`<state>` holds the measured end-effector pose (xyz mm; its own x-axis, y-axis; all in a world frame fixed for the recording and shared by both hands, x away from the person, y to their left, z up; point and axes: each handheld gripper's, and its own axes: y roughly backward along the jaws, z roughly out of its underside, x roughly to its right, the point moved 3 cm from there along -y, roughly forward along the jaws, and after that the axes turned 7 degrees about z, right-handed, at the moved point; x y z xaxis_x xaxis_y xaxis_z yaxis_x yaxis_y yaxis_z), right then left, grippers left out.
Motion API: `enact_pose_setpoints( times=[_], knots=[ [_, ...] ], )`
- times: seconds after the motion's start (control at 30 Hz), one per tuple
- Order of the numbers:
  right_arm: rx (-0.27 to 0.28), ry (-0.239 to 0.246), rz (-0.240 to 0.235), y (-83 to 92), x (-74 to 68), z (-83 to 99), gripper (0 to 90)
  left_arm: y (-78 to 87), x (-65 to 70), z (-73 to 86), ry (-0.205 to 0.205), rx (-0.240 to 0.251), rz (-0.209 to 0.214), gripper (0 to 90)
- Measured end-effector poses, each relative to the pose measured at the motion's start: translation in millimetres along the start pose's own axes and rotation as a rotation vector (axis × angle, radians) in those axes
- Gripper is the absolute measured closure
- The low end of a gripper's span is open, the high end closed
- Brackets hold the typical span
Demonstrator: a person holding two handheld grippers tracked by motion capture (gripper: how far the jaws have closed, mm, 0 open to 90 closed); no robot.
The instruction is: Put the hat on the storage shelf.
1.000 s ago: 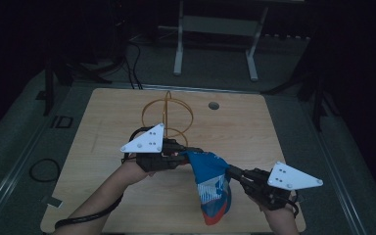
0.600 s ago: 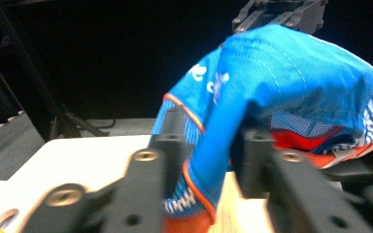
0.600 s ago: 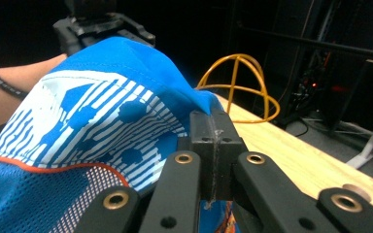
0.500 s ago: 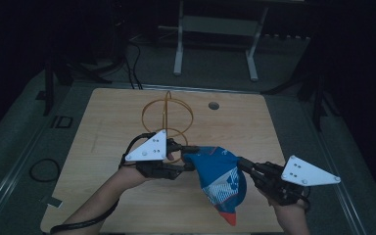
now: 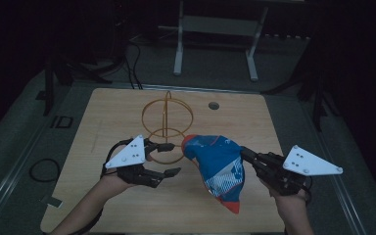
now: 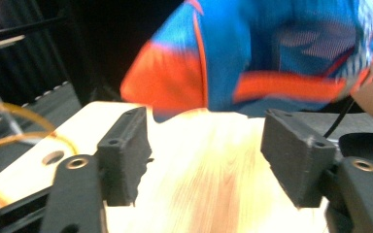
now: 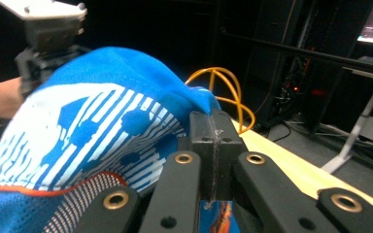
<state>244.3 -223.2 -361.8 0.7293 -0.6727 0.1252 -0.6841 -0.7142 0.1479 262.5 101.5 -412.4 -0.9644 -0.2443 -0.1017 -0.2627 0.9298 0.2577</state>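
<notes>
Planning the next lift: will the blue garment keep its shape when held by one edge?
Probably not: the garment hangs in folds from the right gripper, so it looks floppy. Its mesh looks light. The left gripper, just opened, holds nothing.

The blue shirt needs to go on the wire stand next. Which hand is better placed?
Right, probably. The right tool is shut on the blue shirt; the left tool has just been opening, with nothing between its jaws, beside the wire stand.
</notes>
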Motion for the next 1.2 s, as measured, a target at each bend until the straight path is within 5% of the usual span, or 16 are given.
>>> enact_pose_setpoints(
  times=[0.43, 0.77, 1.03, 1.2],
  knots=[
    [0.024, 0.025, 0.072, -27.7, 22.4, -33.0, 90.0, 28.2, -4.7, 55.6, 0.081, -0.043, -0.198, 2.6],
    [0.032, 0.010, 0.099, -66.2, 38.3, -64.0, 90.0, 54.3, -7.8, 115.2, 0.199, -0.071, -0.357, 2.7],
    [0.009, -0.002, 0.104, -108.1, 40.1, -77.8, 90.0, 61.3, -5.7, 150.6, 0.206, -0.126, -0.471, 2.7],
    [-0.014, -0.007, 0.102, -136.4, 38.4, -84.2, 90.0, 64.4, -8.5, 164.8, 0.248, -0.125, -0.511, 2.7]
  ],
)
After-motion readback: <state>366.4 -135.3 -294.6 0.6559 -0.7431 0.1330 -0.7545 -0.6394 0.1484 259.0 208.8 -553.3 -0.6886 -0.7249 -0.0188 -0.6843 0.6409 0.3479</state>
